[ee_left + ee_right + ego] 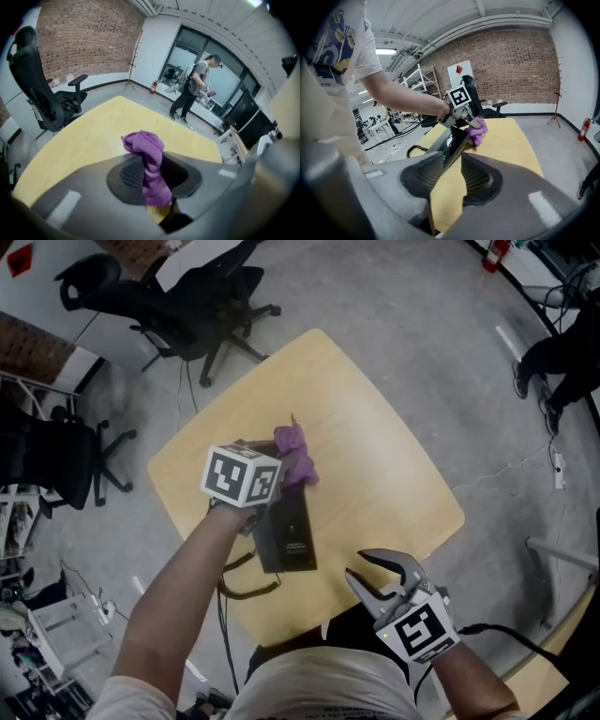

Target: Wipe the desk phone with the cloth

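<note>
table (pixel 375 456), grey floor (pixel 422 324), brick wall (pixel 84 42) | pinching purple cloth (pixel 143 143) in left gripper (pixel 153 186) jaws | holding right gripper (pixel 355 566) jaws spread

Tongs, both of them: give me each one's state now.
Left tongs: shut on the purple cloth.
Right tongs: open, holding nothing.

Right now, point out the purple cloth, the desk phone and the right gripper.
purple cloth (pixel 296 457), head view, middle of the bunched fabric
desk phone (pixel 287 532), head view, its dark top face
right gripper (pixel 357 566), head view, midway between its open jaw tips
</note>
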Motion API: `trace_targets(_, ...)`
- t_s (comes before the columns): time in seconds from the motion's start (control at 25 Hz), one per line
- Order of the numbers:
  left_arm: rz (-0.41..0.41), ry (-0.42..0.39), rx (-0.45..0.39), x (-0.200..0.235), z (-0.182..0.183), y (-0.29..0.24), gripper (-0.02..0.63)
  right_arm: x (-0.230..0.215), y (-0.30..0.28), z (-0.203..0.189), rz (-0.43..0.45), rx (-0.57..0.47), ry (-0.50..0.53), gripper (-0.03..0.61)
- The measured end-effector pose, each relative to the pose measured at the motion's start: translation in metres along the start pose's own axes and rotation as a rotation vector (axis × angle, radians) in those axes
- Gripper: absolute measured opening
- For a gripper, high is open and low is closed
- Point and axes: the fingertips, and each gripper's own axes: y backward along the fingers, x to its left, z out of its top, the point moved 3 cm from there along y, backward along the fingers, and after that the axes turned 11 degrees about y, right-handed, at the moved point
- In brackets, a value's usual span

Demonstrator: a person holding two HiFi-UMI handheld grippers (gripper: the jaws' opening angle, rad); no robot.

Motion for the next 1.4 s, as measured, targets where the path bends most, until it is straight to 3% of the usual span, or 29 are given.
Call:
trace_targets(0.36,0.067,-0.049,0.021,0.013,0.012,-0.021,0.091,-0.011,0.005,-0.012,-0.015,0.003,-0.02,0.121)
trace_targets(0.64,0.063,-0.035,-0.051,0.01,0.032,0.004,0.091,-0.016,0.005,-0.009,-0.004,-0.001,-0.008,0.121)
trace_targets(1.08,0.062,-0.025,-0.382,-0.014,0.047,0.115,0.092,-0.014,0.001,0.007,0.001,-0.035,0.055,0.121)
trace_targets(1.4,0.018,-0.027,-0.629,-0.026,-0.031,0.235,0.092,0.032,-0.013,0.028,-0.084,-0.044,0.127,0.121)
